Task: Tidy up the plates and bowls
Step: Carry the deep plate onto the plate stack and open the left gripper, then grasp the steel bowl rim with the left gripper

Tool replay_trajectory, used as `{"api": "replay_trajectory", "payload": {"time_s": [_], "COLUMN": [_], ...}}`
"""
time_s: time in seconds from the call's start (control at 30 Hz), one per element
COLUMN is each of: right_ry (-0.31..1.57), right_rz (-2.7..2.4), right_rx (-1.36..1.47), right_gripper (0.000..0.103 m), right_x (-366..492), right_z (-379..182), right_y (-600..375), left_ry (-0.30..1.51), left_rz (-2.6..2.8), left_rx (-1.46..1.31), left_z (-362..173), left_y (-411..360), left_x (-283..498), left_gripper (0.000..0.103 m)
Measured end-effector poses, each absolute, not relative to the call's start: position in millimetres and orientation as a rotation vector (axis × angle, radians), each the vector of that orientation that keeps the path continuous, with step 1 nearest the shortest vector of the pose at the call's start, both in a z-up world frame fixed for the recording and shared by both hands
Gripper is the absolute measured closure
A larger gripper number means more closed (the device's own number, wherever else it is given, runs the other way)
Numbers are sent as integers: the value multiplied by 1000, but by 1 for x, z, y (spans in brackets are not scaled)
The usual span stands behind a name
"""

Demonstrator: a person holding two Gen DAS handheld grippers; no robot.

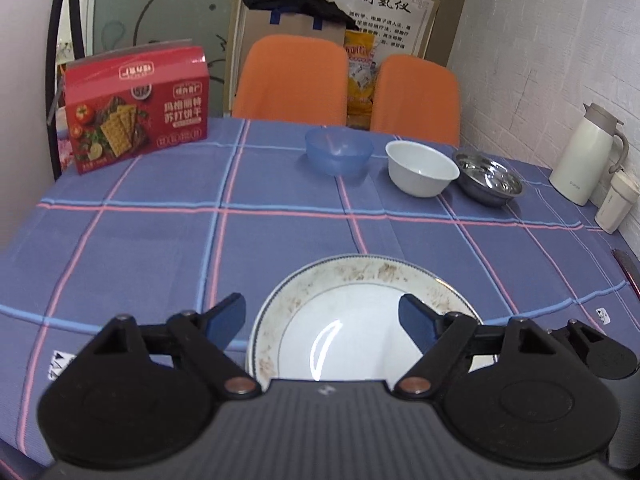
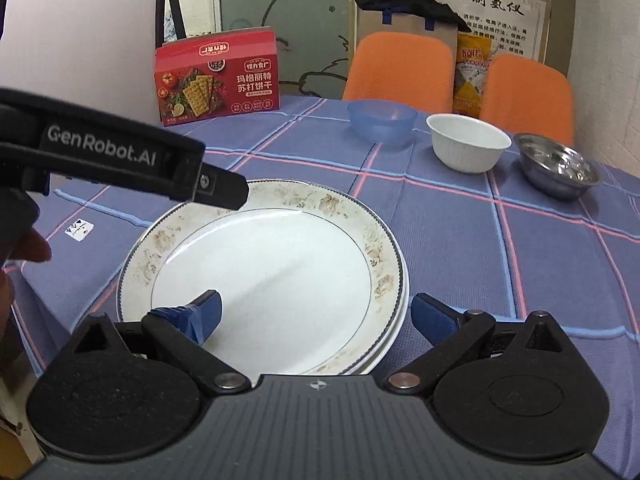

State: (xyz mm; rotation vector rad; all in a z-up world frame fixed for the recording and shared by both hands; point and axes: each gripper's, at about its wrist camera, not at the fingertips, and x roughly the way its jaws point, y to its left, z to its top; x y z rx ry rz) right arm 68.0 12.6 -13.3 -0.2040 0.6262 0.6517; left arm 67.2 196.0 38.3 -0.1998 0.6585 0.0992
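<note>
A stack of white plates with a brown floral rim (image 2: 280, 264) lies on the checked tablecloth near the front edge; at least two show. My right gripper (image 2: 318, 314) is open, its left finger over the top plate and its right finger just outside the rim. My left gripper (image 1: 322, 322) is open over the same plates (image 1: 352, 308), and one of its fingers (image 2: 224, 190) reaches in from the left above the far rim. At the back stand a blue plastic bowl (image 1: 338, 156), a white bowl (image 1: 422, 174) and a steel bowl (image 1: 488, 182), side by side.
A red cracker box (image 1: 138, 112) stands at the back left of the table. Two orange chairs (image 1: 290, 80) sit behind it. A white jug (image 1: 586, 156) and a cup (image 1: 614, 208) stand by the right wall. A person's hand (image 2: 24, 248) shows at the left.
</note>
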Motion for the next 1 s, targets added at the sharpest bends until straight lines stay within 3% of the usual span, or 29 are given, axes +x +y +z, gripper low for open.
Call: {"api": "replay_trajectory", "payload": {"time_s": [0.03,0.5,1.0], "right_ry": [616,655,648], "right_rz": [651,445,292], "right_rx": [-197,-15,14], "right_gripper": [14,14,14], "right_x": [68,134,293], "right_z": [-11,-5,14], "right_y": [11,-97,-173], "left_ry": [649,708,701], "left_rz": [102,-94,-301], "left_rx": [-197,-203,-125], "left_z": [42,49,88], "left_y": [196,147,45], "left_x": [68,129,361], "left_gripper": [9,3,3]}}
